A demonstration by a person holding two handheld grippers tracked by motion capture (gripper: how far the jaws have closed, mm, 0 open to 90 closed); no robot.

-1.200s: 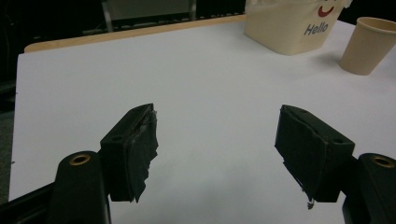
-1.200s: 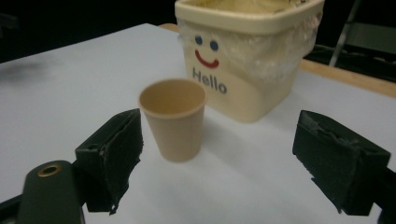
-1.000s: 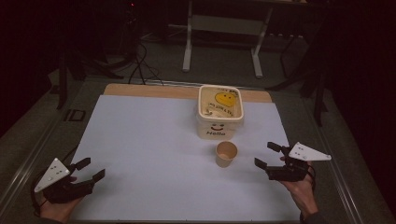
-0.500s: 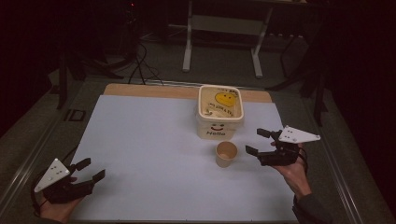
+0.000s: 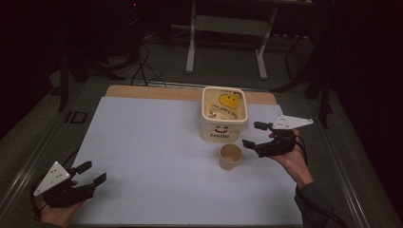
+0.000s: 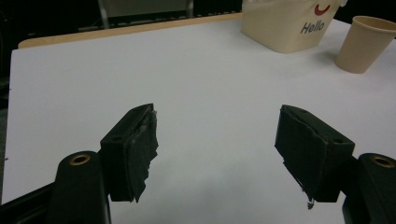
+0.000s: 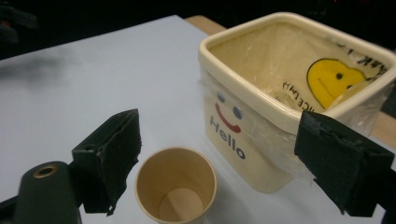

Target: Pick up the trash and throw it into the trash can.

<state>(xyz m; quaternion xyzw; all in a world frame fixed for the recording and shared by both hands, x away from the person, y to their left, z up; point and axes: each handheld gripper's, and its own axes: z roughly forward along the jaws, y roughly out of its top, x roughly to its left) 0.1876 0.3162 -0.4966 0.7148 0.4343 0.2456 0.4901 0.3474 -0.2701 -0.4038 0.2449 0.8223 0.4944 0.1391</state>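
A tan paper cup stands upright and empty on the white table mat. Just behind it sits a cream square tub with a "Hello" smile on its side and a plastic bag with a yellow smiley inside. My right gripper hovers open just right of the cup, above the mat, its jaws pointing left towards cup and tub. My left gripper rests open at the mat's near left corner, holding nothing.
A wooden board edge runs along the mat's far side. Beyond the table are metal stand legs and cables on a dark floor. The mat is bare between the left gripper and the cup.
My right gripper has moved up and left from the near right of the mat to beside the cup and tub. The left gripper has stayed still.
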